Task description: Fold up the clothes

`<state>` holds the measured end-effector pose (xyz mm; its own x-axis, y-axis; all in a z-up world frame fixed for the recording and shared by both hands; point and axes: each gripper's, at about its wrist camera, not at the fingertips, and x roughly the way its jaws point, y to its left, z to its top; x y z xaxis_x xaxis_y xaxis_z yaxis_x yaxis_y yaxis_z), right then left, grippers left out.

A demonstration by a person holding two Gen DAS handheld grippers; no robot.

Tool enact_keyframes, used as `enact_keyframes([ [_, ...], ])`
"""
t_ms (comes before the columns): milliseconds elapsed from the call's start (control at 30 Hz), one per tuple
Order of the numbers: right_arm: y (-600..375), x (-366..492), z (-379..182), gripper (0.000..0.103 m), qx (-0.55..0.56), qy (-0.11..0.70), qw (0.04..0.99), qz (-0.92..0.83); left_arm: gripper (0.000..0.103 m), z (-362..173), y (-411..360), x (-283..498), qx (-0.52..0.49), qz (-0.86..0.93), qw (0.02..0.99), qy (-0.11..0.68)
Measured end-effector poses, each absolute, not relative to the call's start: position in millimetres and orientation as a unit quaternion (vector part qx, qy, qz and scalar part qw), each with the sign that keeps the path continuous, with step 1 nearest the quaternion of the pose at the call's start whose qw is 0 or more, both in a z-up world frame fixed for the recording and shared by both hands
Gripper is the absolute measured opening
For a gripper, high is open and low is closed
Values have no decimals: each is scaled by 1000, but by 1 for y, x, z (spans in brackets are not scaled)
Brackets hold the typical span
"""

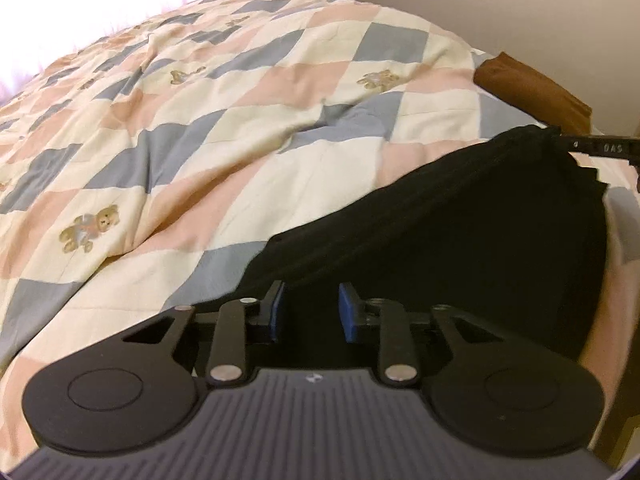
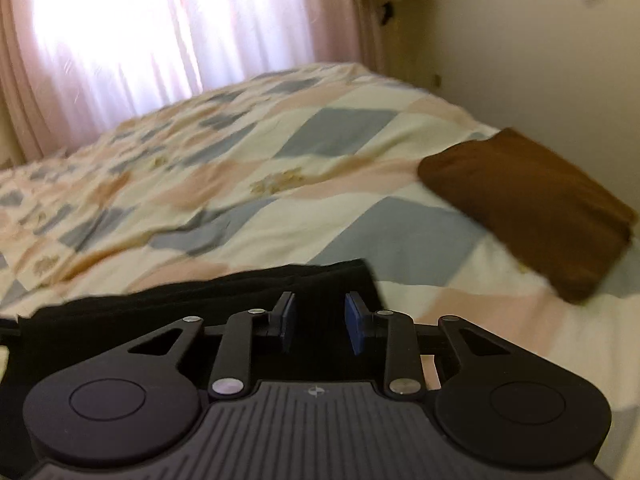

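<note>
A black garment [image 1: 460,240] is lifted off a checked quilt with teddy bears [image 1: 240,140]. My left gripper [image 1: 311,308] has its blue pads closed partway on the garment's near edge. The other gripper [image 1: 600,148] holds the garment's far corner at the right edge of the left wrist view. In the right wrist view, my right gripper [image 2: 320,324] has its pads on either side of the black garment [image 2: 240,292], which stretches off to the left.
A folded brown garment [image 2: 532,208] lies on the quilt [image 2: 320,168] at the right, near the wall; it also shows in the left wrist view [image 1: 532,88]. Pink curtains [image 2: 160,32] hang behind the bed. The right wrist view is blurred.
</note>
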<state>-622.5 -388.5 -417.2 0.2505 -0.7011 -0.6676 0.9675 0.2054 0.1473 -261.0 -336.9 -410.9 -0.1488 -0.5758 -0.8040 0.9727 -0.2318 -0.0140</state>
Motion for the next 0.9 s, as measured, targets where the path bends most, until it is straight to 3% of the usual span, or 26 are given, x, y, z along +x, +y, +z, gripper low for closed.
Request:
enact_keyframes([
  [133,-418,-626,-448,32,320,268,709,-568,20,-429,-351,-255,362,-690,547,305],
  [400,-356,-615,-402,31,309,243,713,-581,19,-400,-325,-237,349,-691,556,301],
  [467,-334,-603,-402,31,326,240,719,-564,20,-409,-328,-237,368,-689,551,293],
  [600,-314,-577,-435,29,341,309,700,-546,17,-432,-343,-231,398,-680,535,305],
  [900,-274,-537,-397,30,319,286,705,-566,18,-409,-310,-234,437,-721,470,262],
])
